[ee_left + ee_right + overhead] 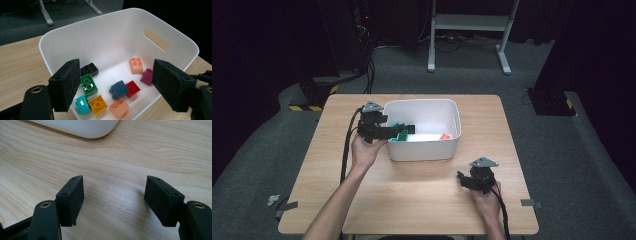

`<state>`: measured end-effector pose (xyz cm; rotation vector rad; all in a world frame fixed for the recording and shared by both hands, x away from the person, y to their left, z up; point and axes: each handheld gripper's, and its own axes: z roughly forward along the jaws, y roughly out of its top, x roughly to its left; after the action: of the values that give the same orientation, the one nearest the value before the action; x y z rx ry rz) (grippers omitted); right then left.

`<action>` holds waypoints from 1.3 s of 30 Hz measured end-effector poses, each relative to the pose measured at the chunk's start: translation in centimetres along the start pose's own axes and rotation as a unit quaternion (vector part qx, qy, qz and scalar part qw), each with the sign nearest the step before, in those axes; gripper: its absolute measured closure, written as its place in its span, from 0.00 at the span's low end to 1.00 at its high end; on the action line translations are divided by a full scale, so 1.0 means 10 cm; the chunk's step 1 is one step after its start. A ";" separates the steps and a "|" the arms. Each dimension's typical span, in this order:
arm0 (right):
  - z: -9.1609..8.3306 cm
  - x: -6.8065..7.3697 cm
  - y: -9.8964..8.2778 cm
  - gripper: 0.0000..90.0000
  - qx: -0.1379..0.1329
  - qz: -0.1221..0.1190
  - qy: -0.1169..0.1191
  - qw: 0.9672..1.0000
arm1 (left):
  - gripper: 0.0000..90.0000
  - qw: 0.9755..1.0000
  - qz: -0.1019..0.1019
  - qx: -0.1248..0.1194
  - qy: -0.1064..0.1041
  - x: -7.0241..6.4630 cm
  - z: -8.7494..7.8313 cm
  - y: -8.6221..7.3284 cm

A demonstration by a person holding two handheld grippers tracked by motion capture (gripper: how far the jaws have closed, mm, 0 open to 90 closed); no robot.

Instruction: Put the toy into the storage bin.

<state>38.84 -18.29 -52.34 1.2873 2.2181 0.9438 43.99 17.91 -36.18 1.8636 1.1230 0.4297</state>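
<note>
White plastic bin (160, 30) of coloured toy bricks – green (89, 85), yellow (98, 104), red (132, 88) – left gripper (117, 85) over its rim, jaws wide and empty, right gripper (113, 202) low over the wooden table (125, 165), also agape, holding nothing

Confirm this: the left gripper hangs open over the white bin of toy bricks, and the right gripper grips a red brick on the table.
Wrong about the right gripper: the right gripper view shows its jaws open over bare wooden table, holding nothing. The left gripper does hang open over the white bin.

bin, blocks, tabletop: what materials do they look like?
White bin: looks like smooth moulded plastic, semi-gloss; rounded corners, a cut-out handle slot, soft sheen.
Blocks, e.g. the green block and yellow block: glossy hard plastic, studded, with bright highlights.
Table: light wood grain, matte; could be laminate rather than solid wood.
</note>
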 end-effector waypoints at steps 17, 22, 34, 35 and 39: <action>0.00 0.00 0.00 0.35 0.000 0.000 0.000 1.000 | 0.23 1.000 -0.004 -0.006 0.002 0.05 -0.30 -0.21; 0.00 0.00 0.00 0.35 0.000 0.000 0.000 1.000 | 0.24 1.000 -0.004 -0.004 0.008 0.08 -0.40 -0.30; 0.00 0.00 0.00 0.35 0.000 -0.001 -0.001 1.000 | 0.23 1.000 -0.012 0.008 0.004 0.08 -0.58 -0.62; 0.00 0.00 0.00 0.35 0.000 -0.001 -0.001 1.000 | 0.23 1.000 -0.012 0.008 0.005 0.07 -0.59 -0.65; 0.00 0.00 0.00 0.35 0.000 -0.001 0.000 1.000 | 0.23 1.000 -0.018 0.011 -0.004 0.06 -0.61 -0.74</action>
<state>38.84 -18.29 -52.33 1.2859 2.2185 0.9423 36.36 22.93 -39.08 1.8584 1.1586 0.3901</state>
